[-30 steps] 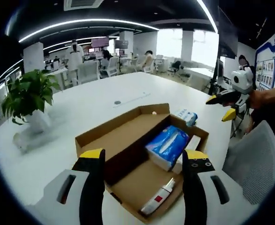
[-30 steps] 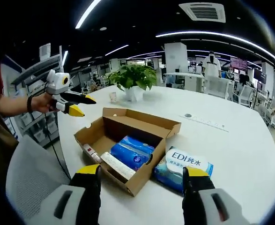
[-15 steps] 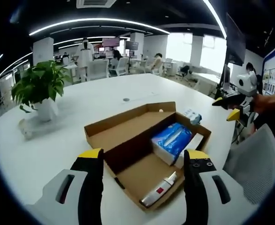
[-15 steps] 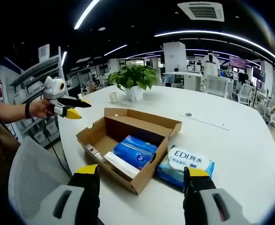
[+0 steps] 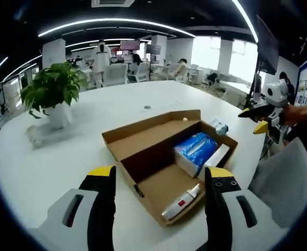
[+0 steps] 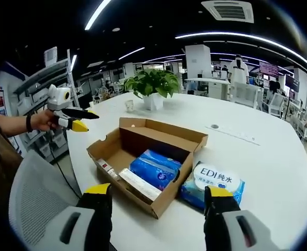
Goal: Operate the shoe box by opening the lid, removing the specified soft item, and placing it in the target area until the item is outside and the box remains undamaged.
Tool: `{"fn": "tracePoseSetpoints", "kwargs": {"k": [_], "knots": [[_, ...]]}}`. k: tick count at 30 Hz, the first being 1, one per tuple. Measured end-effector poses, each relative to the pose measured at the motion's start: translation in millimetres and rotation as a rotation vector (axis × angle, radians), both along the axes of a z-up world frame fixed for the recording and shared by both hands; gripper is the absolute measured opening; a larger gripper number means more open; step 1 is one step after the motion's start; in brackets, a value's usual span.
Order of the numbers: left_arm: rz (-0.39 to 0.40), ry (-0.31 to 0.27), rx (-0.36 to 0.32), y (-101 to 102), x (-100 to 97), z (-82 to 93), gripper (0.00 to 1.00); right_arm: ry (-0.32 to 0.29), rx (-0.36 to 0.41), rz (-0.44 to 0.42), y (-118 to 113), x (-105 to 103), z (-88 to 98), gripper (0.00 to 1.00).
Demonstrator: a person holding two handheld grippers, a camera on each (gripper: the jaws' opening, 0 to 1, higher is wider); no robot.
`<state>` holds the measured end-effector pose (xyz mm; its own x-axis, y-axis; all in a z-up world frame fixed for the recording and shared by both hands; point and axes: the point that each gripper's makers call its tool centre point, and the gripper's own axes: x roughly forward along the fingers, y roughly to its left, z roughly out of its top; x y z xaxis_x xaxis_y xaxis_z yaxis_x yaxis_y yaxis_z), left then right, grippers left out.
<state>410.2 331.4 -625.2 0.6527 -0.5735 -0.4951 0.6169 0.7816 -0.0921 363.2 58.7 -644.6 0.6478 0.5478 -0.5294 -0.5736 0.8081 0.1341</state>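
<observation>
While you hold both tools above the near edge of the white table [image 5: 64, 141], the shoe box [image 6: 143, 157] sits open on it, its lid [image 5: 148, 133] folded back flat on the far side from your right gripper [image 6: 157, 201]. That gripper's jaws stand wide apart with nothing between them, and the box lies just ahead of them, a little toward the left jaw. Inside it you can see a blue soft pack [image 6: 156, 168] in the middle, a long white box [image 6: 140, 184] lying against its near side, and a small red-and-white tube [image 6: 105, 167] at the end nearest your left hand. Just ahead of the right jaw, a wet-wipes pack [image 6: 214, 183] with a white round label rests on the table, touching the outside wall of the box.

Your left gripper [image 5: 157, 183] is likewise spread wide and holding nothing; the box lies directly ahead between its jaws, with the tube closest and the blue pack beyond it. The wipes pack peeks out past the far corner, though it is small there and hard to read. A potted plant [image 5: 54, 97] stands well beyond the left jaw. A grey chair back [image 6: 38, 193] sits below your left hand [image 6: 38, 120].
</observation>
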Motion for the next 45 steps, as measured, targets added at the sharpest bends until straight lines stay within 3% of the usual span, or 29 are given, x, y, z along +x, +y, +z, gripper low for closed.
{"fn": "tracePoseSetpoints", "kwargs": {"k": [14,27,33,39,45], "knots": [[0.004,0.007,0.006,5.6,-12.3,-2.8,0.68,0.020,-0.059,0.073,15.9,10.9,-8.3,0.68],[-0.033,-0.001,0.049,3.1,-20.4,-5.7,0.68,0.037,-0.136,0.180,43.8,40.9,-19.3,0.67],[-0.031,0.001,0.044,6.6,-18.9,-6.8,0.68,0.041,-0.209,0.247,51.1,54.1,-29.2,0.67],[-0.022,-0.014,0.034,9.3,-11.3,1.4,0.68,0.099,-0.252,0.296,56.6,66.4,-44.5,0.67],[-0.031,-0.022,0.039,9.7,-8.2,5.8,0.68,0.106,-0.281,0.350,66.0,76.6,-48.0,0.68]]}}
